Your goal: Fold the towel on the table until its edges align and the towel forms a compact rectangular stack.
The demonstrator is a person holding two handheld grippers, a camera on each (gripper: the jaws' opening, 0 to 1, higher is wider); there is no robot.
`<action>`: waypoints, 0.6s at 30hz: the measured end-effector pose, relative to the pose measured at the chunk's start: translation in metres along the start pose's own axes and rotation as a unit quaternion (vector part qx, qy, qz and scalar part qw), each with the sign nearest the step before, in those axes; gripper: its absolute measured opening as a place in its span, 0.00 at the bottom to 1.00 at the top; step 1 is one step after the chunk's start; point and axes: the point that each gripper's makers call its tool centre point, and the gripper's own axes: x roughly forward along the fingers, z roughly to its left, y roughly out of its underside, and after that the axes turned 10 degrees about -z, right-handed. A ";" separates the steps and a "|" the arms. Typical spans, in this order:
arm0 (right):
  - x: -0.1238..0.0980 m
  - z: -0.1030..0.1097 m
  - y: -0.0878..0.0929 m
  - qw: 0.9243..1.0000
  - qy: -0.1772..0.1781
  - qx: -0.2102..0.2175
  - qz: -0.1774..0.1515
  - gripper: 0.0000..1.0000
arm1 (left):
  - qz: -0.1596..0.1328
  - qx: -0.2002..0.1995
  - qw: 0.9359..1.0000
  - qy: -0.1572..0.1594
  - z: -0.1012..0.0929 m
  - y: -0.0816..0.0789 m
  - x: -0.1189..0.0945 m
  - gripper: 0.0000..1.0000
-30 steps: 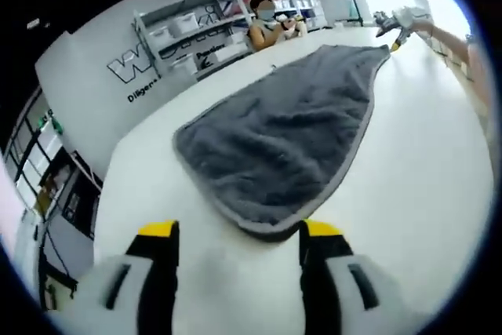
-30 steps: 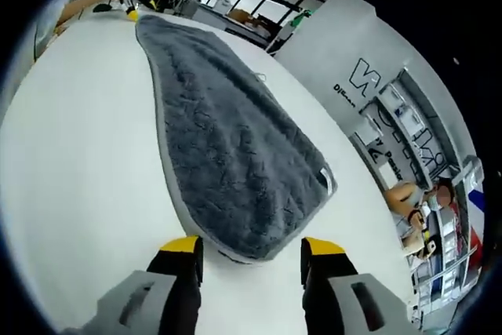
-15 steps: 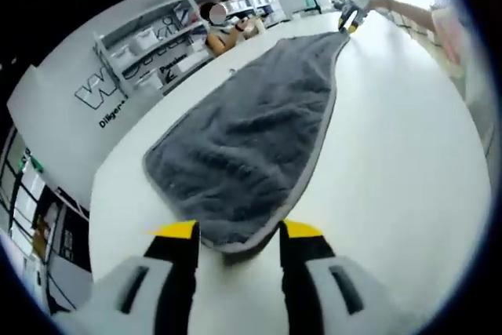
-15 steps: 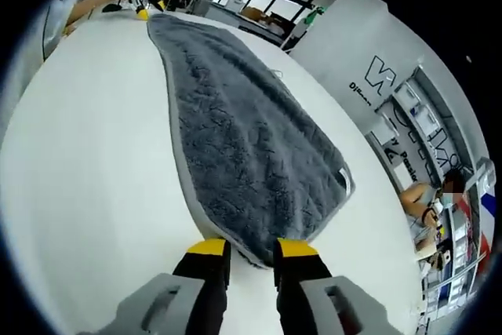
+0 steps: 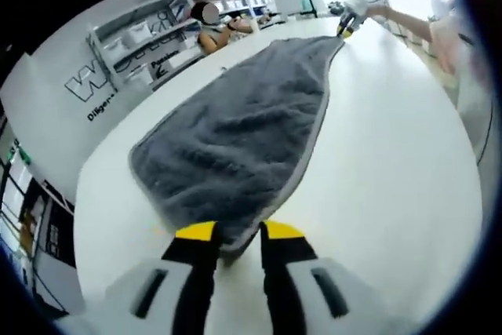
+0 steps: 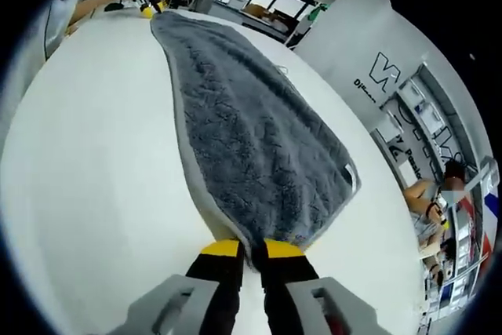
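1. Left gripper view. My left claw [image 5: 236, 234] is pinching the near corner of the grey towel [image 5: 235, 139], its yellow-tipped jaws drawn together on the hem, which is bunching between them. I am taking the corner and not the middle of the edge, since in my judgement a corner grip lets one whole side lift evenly for the fold. Ahead of this claw the towel is lying flat and stretched along the white table [image 5: 392, 170]. At its far end my right claw [image 5: 343, 30] is sitting on the opposite corner of the same long edge.

2. Right gripper view. My right claw [image 6: 251, 250] is likewise clamping its near towel [image 6: 251, 131] corner, jaws nearly together with a dark fold of cloth between the tips. The cloth is running away from this claw across the table [image 6: 86, 154] to the left claw [image 6: 147, 10] at the far end.

3. Reading. With both corners of one edge held, the towel is spread out, unfolded; the first fold is not yet made.
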 end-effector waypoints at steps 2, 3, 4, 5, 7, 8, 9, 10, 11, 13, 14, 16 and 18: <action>0.000 0.002 0.000 1.000 -0.003 -0.001 0.000 0.04 | 0.002 -0.004 1.000 0.006 -0.001 0.000 0.001 0.18; 0.000 0.002 0.000 1.000 -0.004 0.002 -0.002 0.04 | 0.005 -0.012 1.000 0.012 -0.003 0.000 0.001 0.15; 0.000 0.002 0.000 1.000 -0.005 0.006 -0.003 0.04 | 0.007 -0.021 1.000 0.017 -0.005 0.001 0.002 0.11; 0.000 0.002 0.001 1.000 -0.006 0.007 -0.004 0.04 | 0.008 -0.025 0.999 0.019 -0.004 0.001 0.002 0.11; -0.001 0.002 0.001 1.000 -0.006 0.008 -0.005 0.04 | 0.010 -0.042 0.999 0.020 -0.003 0.001 0.003 0.10; -0.001 0.002 0.001 1.000 -0.005 0.008 -0.006 0.04 | 0.009 -0.044 0.999 0.021 -0.002 0.001 0.003 0.10; -0.001 0.002 0.001 1.000 -0.004 0.008 -0.007 0.04 | 0.009 -0.046 0.999 0.021 -0.002 0.002 0.003 0.09; -0.001 0.003 0.001 1.000 -0.004 0.009 -0.008 0.04 | 0.008 -0.047 0.999 0.022 -0.001 0.002 0.004 0.08; -0.001 0.003 0.001 1.000 -0.002 0.010 -0.009 0.04 | 0.008 -0.048 0.999 0.023 -0.002 0.002 0.004 0.08; -0.001 0.002 0.001 1.000 0.000 0.012 -0.011 0.04 | 0.010 -0.047 0.999 0.024 -0.003 0.002 0.004 0.07; -0.001 0.002 0.001 1.000 0.000 0.013 -0.012 0.04 | 0.012 -0.040 0.999 0.025 -0.003 0.002 0.004 0.07; -0.002 0.001 0.001 1.000 0.001 0.015 -0.013 0.04 | 0.018 -0.022 0.999 0.023 -0.004 0.001 0.004 0.08; -0.001 0.001 0.000 1.000 0.001 0.015 -0.013 0.04 | 0.022 -0.021 0.999 0.026 -0.004 0.001 0.004 0.08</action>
